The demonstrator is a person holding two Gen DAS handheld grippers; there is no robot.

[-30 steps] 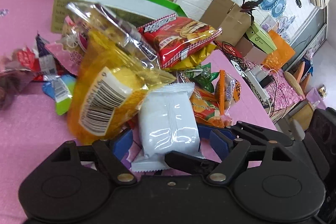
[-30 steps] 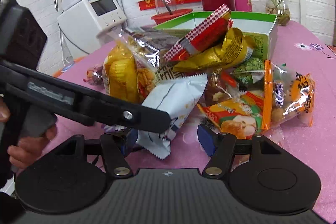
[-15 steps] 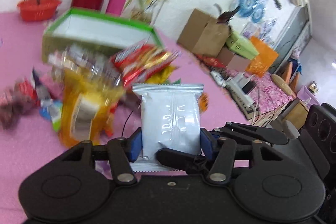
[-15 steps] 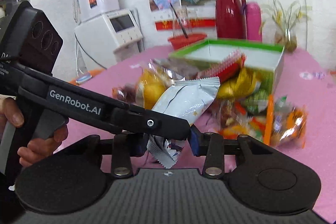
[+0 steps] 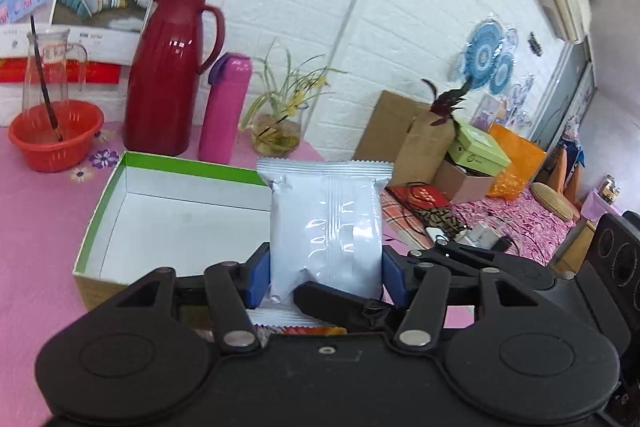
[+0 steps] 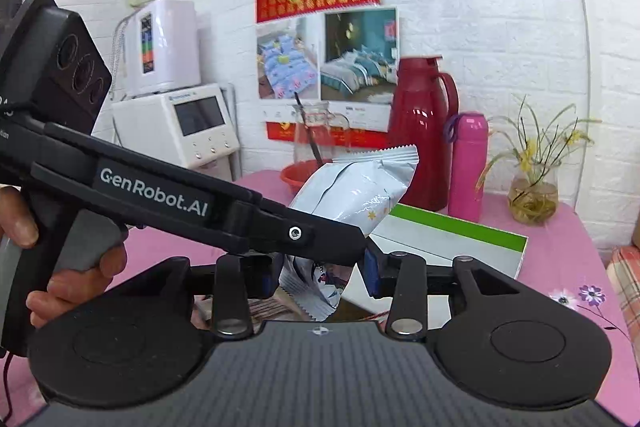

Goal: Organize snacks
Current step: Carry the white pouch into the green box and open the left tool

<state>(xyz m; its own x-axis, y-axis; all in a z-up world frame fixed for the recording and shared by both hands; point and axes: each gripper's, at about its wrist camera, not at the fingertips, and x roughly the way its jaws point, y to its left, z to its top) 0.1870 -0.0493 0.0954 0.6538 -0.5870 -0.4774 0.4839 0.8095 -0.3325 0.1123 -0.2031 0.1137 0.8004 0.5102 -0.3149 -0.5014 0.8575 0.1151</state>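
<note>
A white snack packet (image 5: 324,227) stands upright between the blue pads of my left gripper (image 5: 325,277), which is shut on it and holds it in the air at the near edge of an open green-rimmed box (image 5: 120,167). The box's white inside looks empty. In the right wrist view the same packet (image 6: 356,191) shows with the left gripper's black finger across it. My right gripper (image 6: 320,273) has its pads on either side of the packet's lower end; contact is hidden. The box (image 6: 460,231) lies just beyond.
Behind the box stand a red thermos jug (image 5: 168,75), a pink bottle (image 5: 224,107), a plant in a glass jar (image 5: 280,135) and a red basket (image 5: 56,135) holding a glass jug. Cardboard boxes (image 5: 408,135) sit to the right, off the pink table (image 5: 40,227).
My left gripper lifted the white packet off the snack pile and carried it up to the box. The pile has dropped out of view. My right gripper's pads closed in around the packet's lower end.
</note>
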